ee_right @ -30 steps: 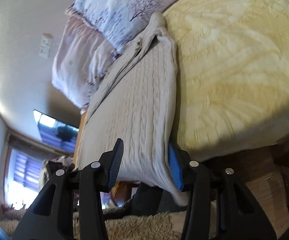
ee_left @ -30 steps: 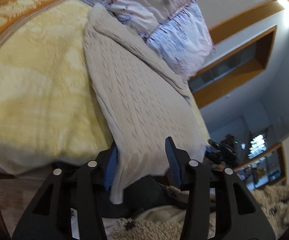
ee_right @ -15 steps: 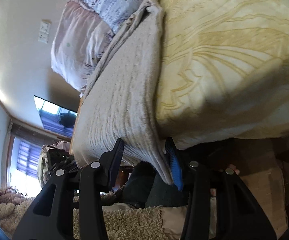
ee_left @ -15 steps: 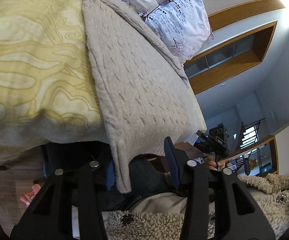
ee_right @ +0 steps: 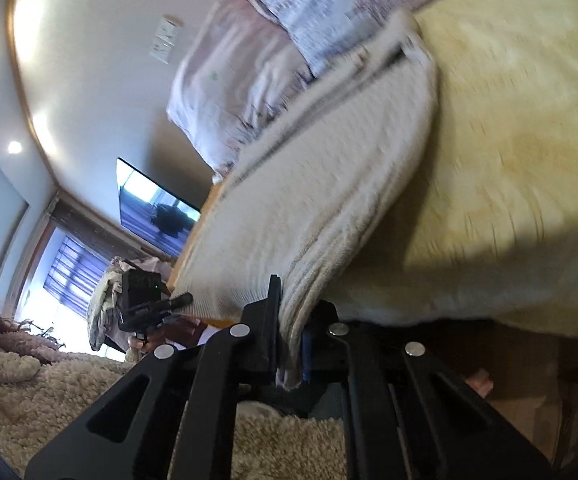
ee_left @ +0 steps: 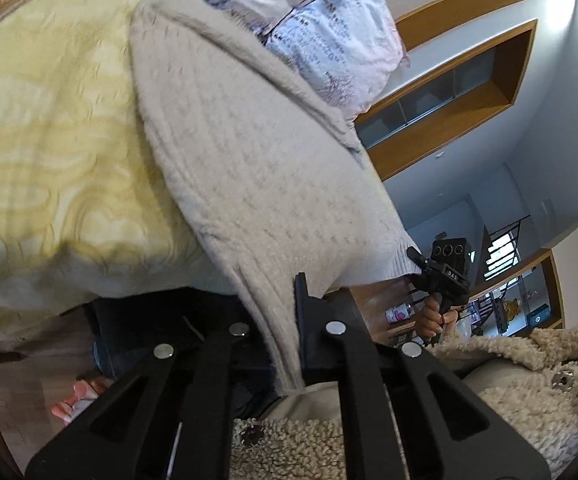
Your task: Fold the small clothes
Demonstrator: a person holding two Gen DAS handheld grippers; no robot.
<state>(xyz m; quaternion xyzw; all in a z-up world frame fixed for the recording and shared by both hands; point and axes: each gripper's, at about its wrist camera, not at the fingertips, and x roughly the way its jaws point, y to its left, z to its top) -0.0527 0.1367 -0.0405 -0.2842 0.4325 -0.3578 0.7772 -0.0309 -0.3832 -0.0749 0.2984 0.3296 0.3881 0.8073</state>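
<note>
A cream cable-knit sweater [ee_left: 249,152] lies lengthwise on a yellow bedspread [ee_left: 49,140], its hem hanging off the bed's near edge. My left gripper [ee_left: 279,320] is shut on one hem corner. My right gripper [ee_right: 289,332] is shut on the other hem corner of the sweater [ee_right: 309,200]. Each gripper shows small in the other's view: the right one [ee_left: 445,276] at the far hem corner, the left one [ee_right: 149,296] likewise.
Floral pillows [ee_left: 321,20] lie at the head of the bed beyond the sweater. The bedspread [ee_right: 509,140] drops off at the near edge to a wooden floor [ee_left: 29,364]. The person's fleece jacket [ee_right: 49,392] is close below both grippers.
Both grippers have closed on the sweater's hem corners; earlier their jaws stood open around the hem. The hem is now lifted slightly and pulled taut.
</note>
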